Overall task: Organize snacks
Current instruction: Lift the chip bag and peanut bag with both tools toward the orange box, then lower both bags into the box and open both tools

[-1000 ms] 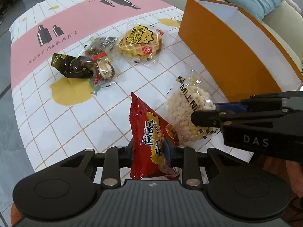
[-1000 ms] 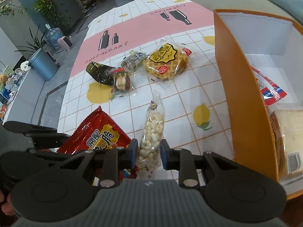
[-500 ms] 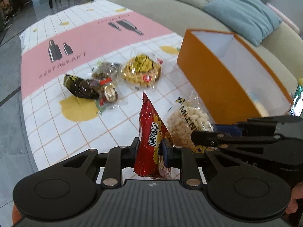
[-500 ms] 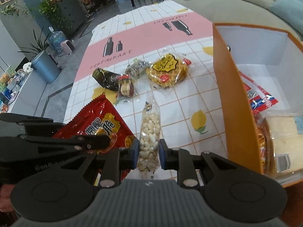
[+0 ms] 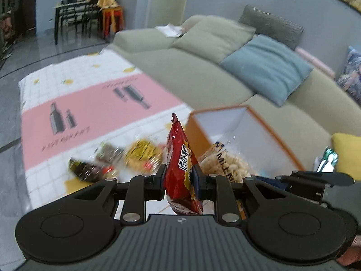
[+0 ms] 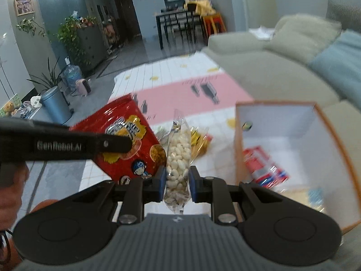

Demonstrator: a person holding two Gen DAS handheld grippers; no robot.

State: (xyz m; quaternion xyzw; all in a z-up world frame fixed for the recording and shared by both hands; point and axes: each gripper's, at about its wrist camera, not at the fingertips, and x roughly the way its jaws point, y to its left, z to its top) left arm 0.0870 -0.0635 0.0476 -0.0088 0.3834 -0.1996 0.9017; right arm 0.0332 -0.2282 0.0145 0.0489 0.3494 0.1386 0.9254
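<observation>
My left gripper point(image 5: 179, 178) is shut on a red chip bag point(image 5: 179, 158) and holds it upright above the table. The bag also shows in the right wrist view point(image 6: 126, 140), with the left gripper's finger point(image 6: 67, 144) across it. My right gripper point(image 6: 177, 180) is shut on a clear bag of white puffs point(image 6: 178, 158), also raised; the puffs show in the left wrist view point(image 5: 223, 162). The orange box point(image 6: 239, 149) stands open to the right, with a red-and-blue packet point(image 6: 264, 164) and a bread pack inside. In the left wrist view the box point(image 5: 227, 126) is just behind the bags.
On the pink and white tablecloth point(image 5: 90, 106) lie a yellow waffle pack point(image 5: 144, 153), a dark wrapped snack point(image 5: 83, 169) and small packets beside it, all blurred. A grey sofa point(image 5: 203, 67) with a blue cushion point(image 5: 266, 67) runs behind the table and box.
Both grippers have risen and tilted up with their bags, so the views now take in the sofa and room. The table snacks and box have dropped lower in frame.
</observation>
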